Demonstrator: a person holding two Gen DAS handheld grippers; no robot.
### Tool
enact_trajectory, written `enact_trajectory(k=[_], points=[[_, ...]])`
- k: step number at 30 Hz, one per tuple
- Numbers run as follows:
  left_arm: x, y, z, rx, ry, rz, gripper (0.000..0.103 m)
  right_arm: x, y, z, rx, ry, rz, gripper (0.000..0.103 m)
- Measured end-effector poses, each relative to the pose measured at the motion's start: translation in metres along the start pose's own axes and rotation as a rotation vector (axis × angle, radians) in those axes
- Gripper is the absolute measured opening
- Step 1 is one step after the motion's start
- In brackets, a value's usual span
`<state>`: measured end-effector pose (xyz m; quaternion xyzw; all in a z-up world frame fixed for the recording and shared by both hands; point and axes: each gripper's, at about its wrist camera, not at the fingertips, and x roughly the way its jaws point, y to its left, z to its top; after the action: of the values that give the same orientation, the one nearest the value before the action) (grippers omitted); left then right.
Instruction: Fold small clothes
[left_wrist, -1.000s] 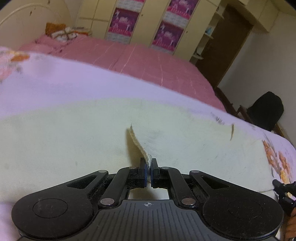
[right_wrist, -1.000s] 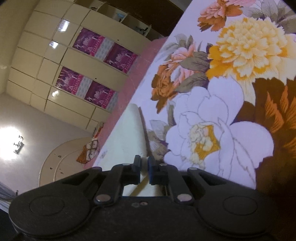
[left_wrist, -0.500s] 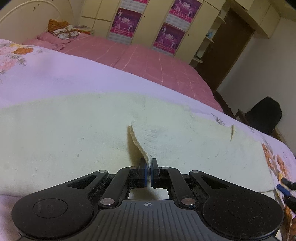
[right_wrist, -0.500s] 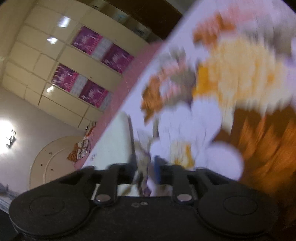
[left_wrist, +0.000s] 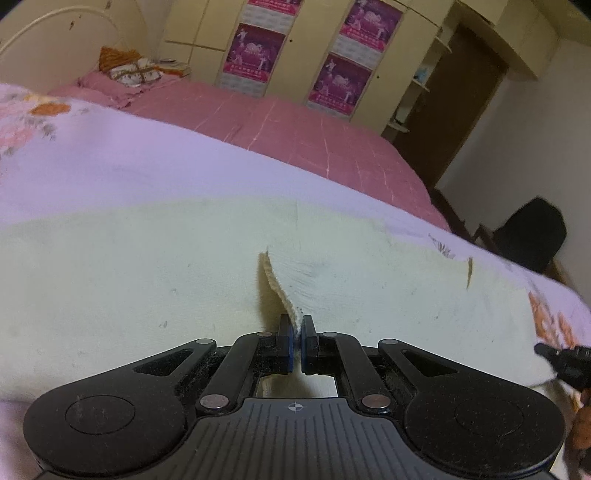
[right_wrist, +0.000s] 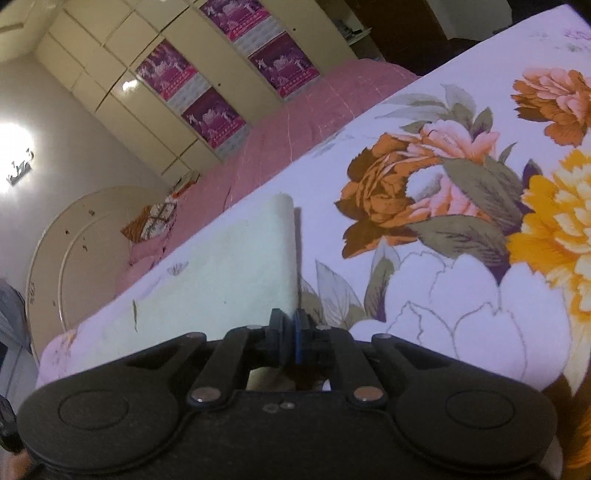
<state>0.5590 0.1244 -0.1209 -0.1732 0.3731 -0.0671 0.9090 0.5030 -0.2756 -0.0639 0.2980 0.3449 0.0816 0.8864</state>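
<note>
A cream knitted garment (left_wrist: 147, 280) lies spread on a lilac flowered bedsheet (left_wrist: 110, 166). My left gripper (left_wrist: 297, 328) is shut on a raised edge of the garment, which stands up as a small fold in front of the fingers. My right gripper (right_wrist: 290, 325) is shut on the garment's other end (right_wrist: 236, 273), at its edge next to the printed flowers. The right gripper's tip also shows at the right edge of the left wrist view (left_wrist: 565, 358).
A pink bed (left_wrist: 295, 129) with folded bedding (left_wrist: 129, 70) lies behind, then cream wardrobes with purple posters (left_wrist: 340, 81). A dark chair (left_wrist: 532, 232) and a brown door (left_wrist: 454, 96) are at the right. The flowered sheet (right_wrist: 461, 221) spreads right of the garment.
The right gripper swung quickly, blurred half a second ago, and now sees more of the garment and the bed. The left gripper stays shut on the fold and has shifted only slightly.
</note>
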Motion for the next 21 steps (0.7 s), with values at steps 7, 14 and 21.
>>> enact_trajectory(k=[7,14,21], points=[[-0.002,0.002,0.002,-0.005,-0.026,-0.017,0.003,-0.006,-0.008,0.008,0.048,0.031,0.067,0.024],[-0.002,0.001,0.005,-0.017,-0.029,-0.023,0.003,-0.049,-0.005,-0.021,-0.020,0.007,0.070,0.021],[0.000,0.000,0.003,0.007,-0.009,0.014,0.003,-0.043,0.004,-0.032,-0.060,0.001,0.043,0.012]])
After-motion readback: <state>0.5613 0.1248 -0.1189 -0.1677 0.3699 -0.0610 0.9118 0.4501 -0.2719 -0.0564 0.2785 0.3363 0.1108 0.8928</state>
